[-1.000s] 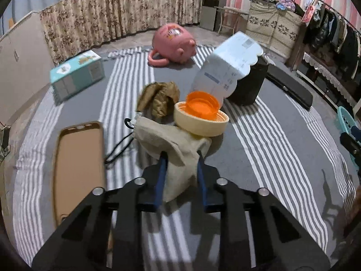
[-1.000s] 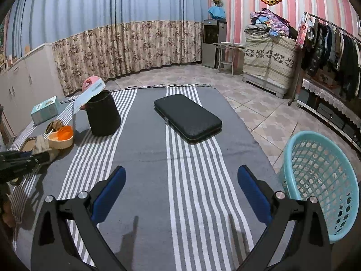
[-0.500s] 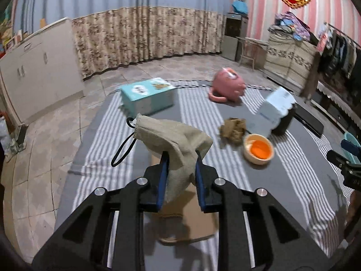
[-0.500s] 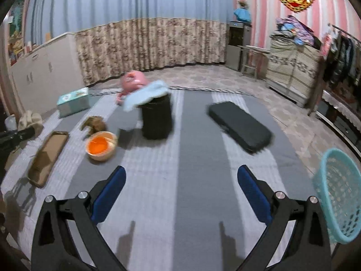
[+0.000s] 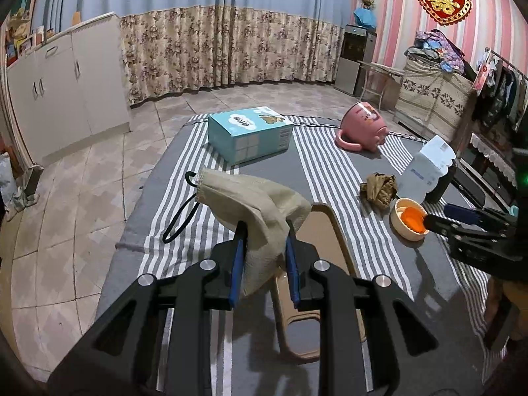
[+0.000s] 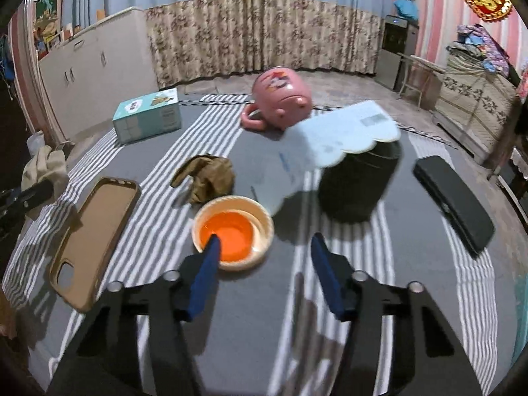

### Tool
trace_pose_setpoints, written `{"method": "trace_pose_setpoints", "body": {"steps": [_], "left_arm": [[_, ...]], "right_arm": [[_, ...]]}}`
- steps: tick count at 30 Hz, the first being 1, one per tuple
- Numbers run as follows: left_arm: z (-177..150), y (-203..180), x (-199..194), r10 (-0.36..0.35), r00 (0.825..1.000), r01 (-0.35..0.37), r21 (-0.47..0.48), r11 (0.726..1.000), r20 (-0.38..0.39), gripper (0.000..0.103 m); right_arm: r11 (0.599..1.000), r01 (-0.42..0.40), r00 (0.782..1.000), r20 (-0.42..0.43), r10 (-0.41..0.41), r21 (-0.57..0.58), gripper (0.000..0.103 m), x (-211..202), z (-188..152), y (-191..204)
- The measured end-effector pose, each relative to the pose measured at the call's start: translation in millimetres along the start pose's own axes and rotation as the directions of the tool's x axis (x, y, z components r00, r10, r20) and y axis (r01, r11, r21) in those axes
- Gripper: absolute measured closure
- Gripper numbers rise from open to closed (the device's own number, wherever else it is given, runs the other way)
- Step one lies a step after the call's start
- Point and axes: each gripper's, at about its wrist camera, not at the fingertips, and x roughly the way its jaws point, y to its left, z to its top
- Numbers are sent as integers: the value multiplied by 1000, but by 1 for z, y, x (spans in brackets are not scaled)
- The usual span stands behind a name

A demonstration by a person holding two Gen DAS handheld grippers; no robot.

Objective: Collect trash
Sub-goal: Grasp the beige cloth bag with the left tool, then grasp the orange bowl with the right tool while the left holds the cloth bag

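Blue curtains with a floral hem (image 5: 217, 46) line the far wall; white cabinets (image 5: 62, 89) stand left; tiled floor (image 5: 76, 178); pink striped wall (image 5: 392, 6) right.

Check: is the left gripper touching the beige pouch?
Touching. The left wrist view shows the left gripper with both blue pads pressed into the beige pouch, lifted off the mat.

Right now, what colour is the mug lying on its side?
Pink mug, clearest in the right wrist view.

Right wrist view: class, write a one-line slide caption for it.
Right tongs closing beside the cream lid with orange cap, one finger over its rim, on the striped mat.
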Motion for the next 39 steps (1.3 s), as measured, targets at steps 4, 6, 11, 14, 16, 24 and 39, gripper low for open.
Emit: {"method": "trace_pose_setpoints", "body": {"steps": [4, 6, 11, 14, 16, 24, 39], "left_arm": [[-2, 4, 2, -13, 1000, 13, -13, 1000, -1, 82], [-2, 5, 4, -19, 1000, 19, -13, 1000, -4, 82], [-4, 5, 3, -28, 1000, 28, -10, 1000, -3, 81], [-5, 6, 4, -34, 999, 34, -18, 999, -5, 81], [-5, 6, 5, -37, 999, 37, -21, 999, -6, 81], [-6, 8, 7, -56, 998, 56, -38, 998, -11, 81], [-5, 9, 9, -60, 998, 59, -42, 997, -12, 81]], "right_arm": [[999, 3, 999, -41, -4, -33, 75, 14, 5, 8], [999, 5, 999, -50, -7, -37, 79, 18, 5, 8], [999, -20, 999, -26, 19, -36, 86, 10, 12, 6], [997, -44, 999, -20, 43, -59, 86, 4, 14, 10], [995, -56, 998, -34, 53, -84, 86, 6, 14, 14], [991, -55, 995, -91, 43, -126, 86, 22, 12, 23], [993, -88, 991, -104, 79, -84, 82, 20, 20, 23]]}}
